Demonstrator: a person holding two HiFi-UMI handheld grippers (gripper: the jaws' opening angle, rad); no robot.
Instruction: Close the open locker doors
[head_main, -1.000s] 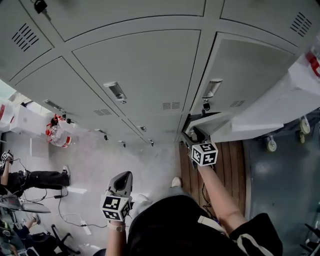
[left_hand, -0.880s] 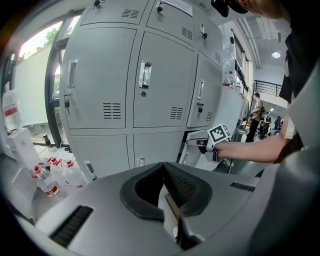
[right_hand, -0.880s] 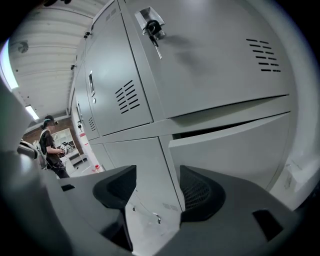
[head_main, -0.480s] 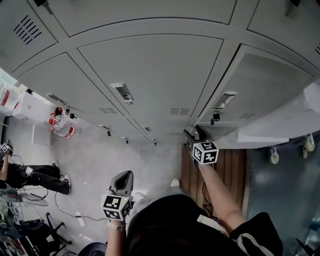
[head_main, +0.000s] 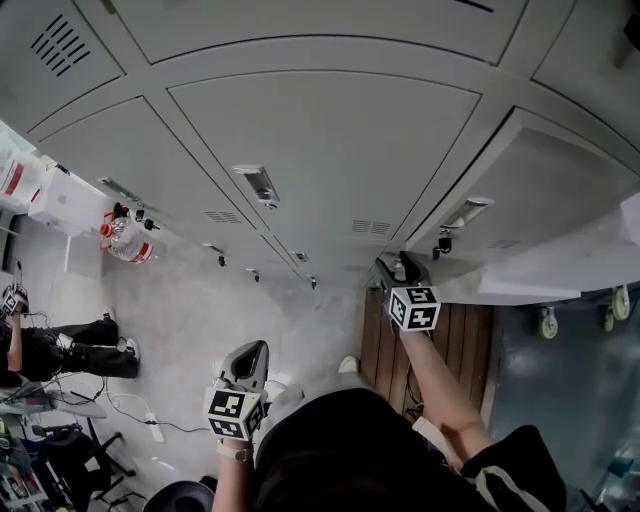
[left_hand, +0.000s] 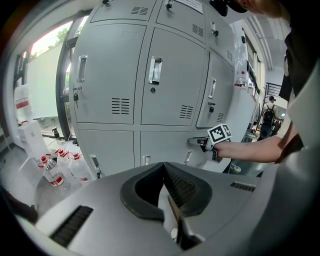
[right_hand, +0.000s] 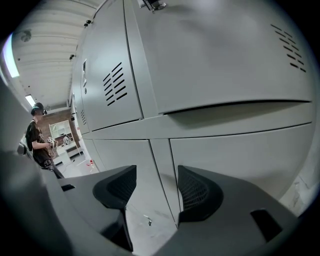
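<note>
Grey lockers (head_main: 330, 140) fill the head view. At the right a lower locker door (head_main: 520, 275) stands slightly out from the frame, with a thin dark gap beside its latch edge. My right gripper (head_main: 398, 268) is at that edge, low on the wall, jaws open and empty. In the right gripper view the right gripper (right_hand: 152, 182) faces the locker fronts (right_hand: 235, 165) from very close. My left gripper (head_main: 250, 352) hangs low near my body, away from the lockers, and is shut on nothing. The left gripper (left_hand: 163, 167) looks toward the locker wall (left_hand: 150, 85) and my right arm.
Water bottles (head_main: 122, 240) stand on the floor at the left of the lockers. A seated person (head_main: 55, 355) and cables (head_main: 150, 425) are further left. A wooden slatted board (head_main: 455, 345) lies under my right arm. Castor wheels (head_main: 546, 322) show at the right.
The right lower door has swung in toward the locker and the dark gap has narrowed, with my right gripper following it. The left gripper has stayed where it was.
</note>
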